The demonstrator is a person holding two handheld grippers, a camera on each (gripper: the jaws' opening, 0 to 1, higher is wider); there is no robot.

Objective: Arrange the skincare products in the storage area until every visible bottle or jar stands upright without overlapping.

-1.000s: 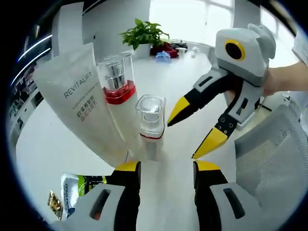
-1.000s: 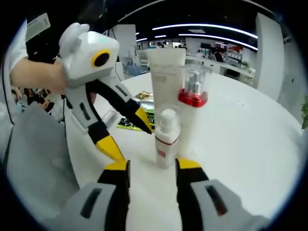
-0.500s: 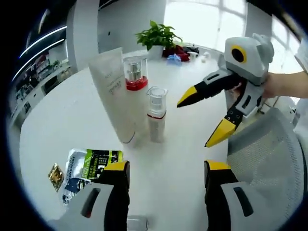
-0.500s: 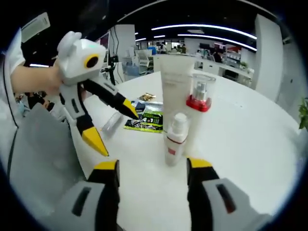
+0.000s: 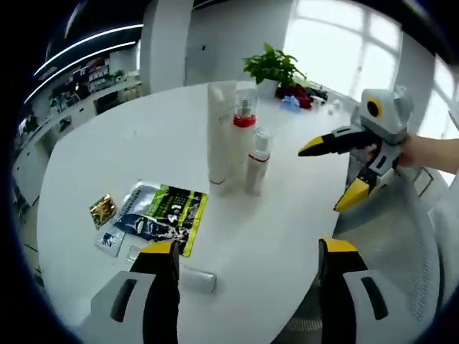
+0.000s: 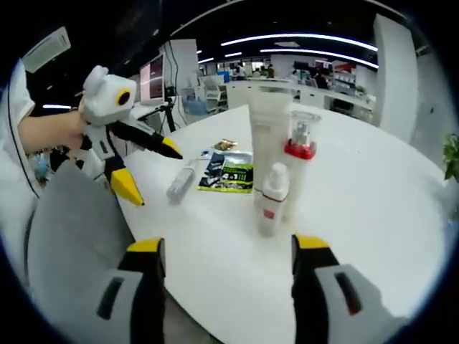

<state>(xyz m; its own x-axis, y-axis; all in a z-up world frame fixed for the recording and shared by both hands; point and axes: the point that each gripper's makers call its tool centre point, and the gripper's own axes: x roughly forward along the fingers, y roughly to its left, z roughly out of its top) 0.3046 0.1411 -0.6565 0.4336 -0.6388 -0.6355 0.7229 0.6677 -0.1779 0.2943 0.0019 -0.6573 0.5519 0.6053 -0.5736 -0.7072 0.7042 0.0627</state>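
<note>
Round white table point(image 5: 107, 136): three skincare products are grouped upright near its middle.

- White tube point(image 5: 218, 132): stood on its cap end, seen at the left of the group in the left gripper view; it is the tallest item of the three.
- Bottle with red collar point(image 5: 244, 122): clear cap over a red band, placed just beside the tube, touching or nearly touching it; which of the two cannot be told.
- Small pump bottle point(image 5: 257, 161): clear cap, thin red line, set just in front of the other two in the right gripper view point(image 6: 273, 201), apart from them by a narrow gap.

Other items on the table:
- Green and black sachet point(image 5: 166, 215): laid flat, between the group and the left gripper.
- Small gold packet point(image 5: 102, 210): laid flat beside the sachet, toward the table edge.
- Clear cap or small tube point(image 5: 197, 279): lying on its side, close to the left gripper's jaw.

Tools:
- Left gripper point(image 5: 247, 254): yellow-tipped jaws spread wide, nothing between them; held well back from the group, near the table edge. It is also seen in the right gripper view point(image 6: 147, 168), gripped by a hand point(image 6: 54, 132), jaws parted.
- Right gripper point(image 6: 226, 251): jaws spread wide, nothing held; the small pump bottle is lined up ahead between them, well apart. It is also seen in the left gripper view point(image 5: 331, 172), to the right of the group, jaws parted, clear of every bottle.

Potted plant point(image 5: 271, 66): at the table's far side.
</note>
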